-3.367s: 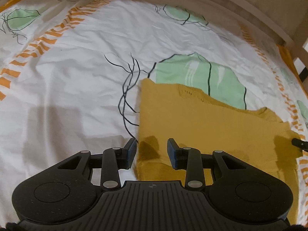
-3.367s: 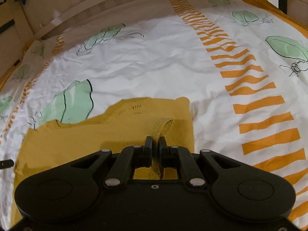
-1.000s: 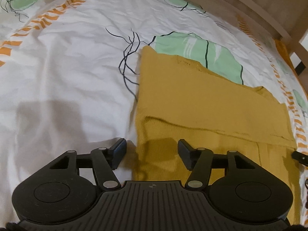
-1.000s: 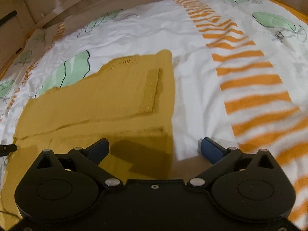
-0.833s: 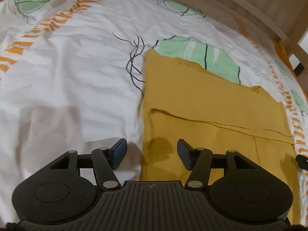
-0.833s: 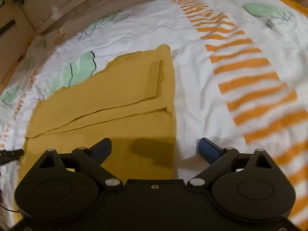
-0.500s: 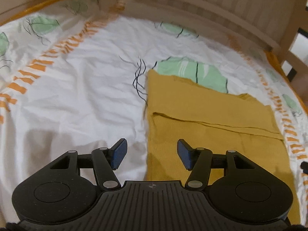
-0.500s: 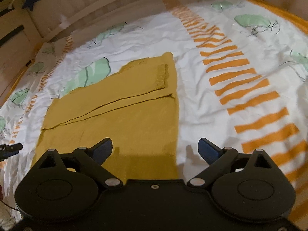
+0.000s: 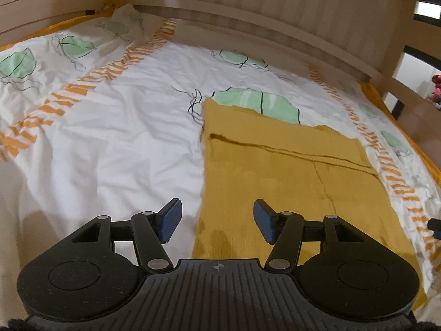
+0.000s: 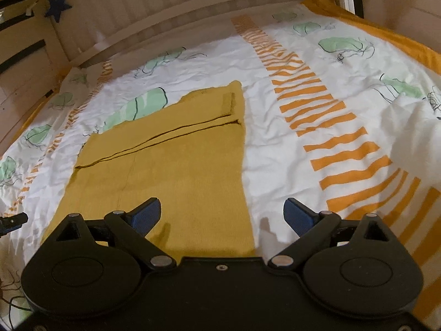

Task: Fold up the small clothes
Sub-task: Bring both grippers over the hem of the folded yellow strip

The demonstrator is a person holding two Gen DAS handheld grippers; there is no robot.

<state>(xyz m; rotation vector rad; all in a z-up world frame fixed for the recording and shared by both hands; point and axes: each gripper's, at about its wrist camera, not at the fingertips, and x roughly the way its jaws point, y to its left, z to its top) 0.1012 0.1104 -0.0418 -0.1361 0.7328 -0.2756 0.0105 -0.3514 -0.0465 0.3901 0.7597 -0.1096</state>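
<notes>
I am working over a bed with pale wooden slatted rails (image 9: pixel 275 13) and a rumpled white cover printed with green leaves and orange stripes (image 9: pixel 110 127). The mustard-yellow knit garment (image 9: pixel 275 171) lies flat near the middle of the bed, its near part folded up over the far part so a straight edge runs across it. My left claw (image 9: pixel 217 220) hangs spread wide and empty above the garment's near left edge, one finger over white cover, the other over knit. My right claw (image 10: pixel 222 215) is likewise released, straddling the near right edge. The risk I judge from here: the soft cover sits right under the knit, so a closing claw could pinch bedding along with the cloth, or catch only the top layer and drag the fold askew. A dark blue star (image 10: pixel 58 7) hangs on the rail at the far left corner.
</notes>
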